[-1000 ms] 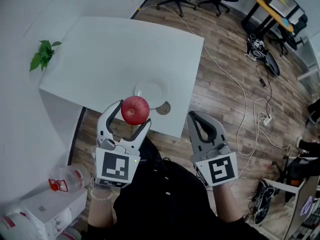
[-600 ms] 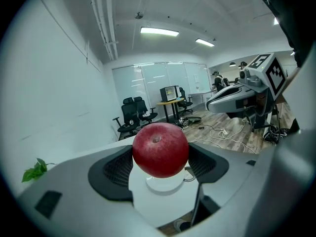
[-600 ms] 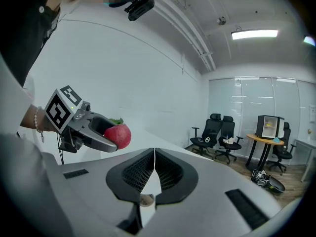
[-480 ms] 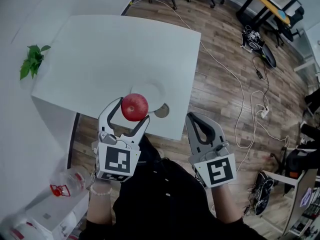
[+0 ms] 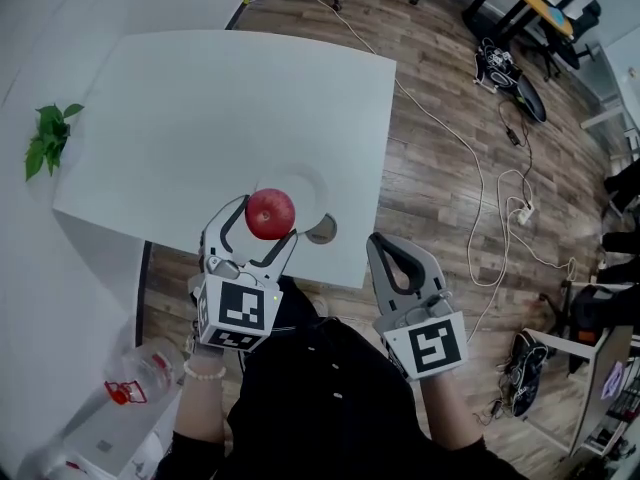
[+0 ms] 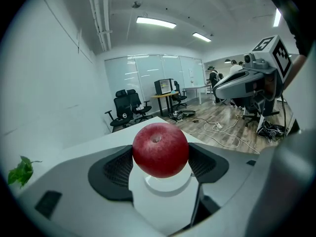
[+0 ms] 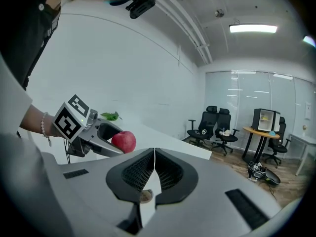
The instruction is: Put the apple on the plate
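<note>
Our left gripper (image 5: 266, 220) clamps the red apple (image 5: 270, 212) above the white plate (image 5: 304, 179) near the table (image 5: 230, 98) edge; our right gripper (image 5: 386, 242) hangs beside.

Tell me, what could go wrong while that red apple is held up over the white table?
1. The apple is round and pinched only at its sides by the left gripper. It might slip out before it rests on the plate.
2. The plate lies close to the near edge of the table, so an apple let go too high might bounce or roll off onto the floor.
</note>
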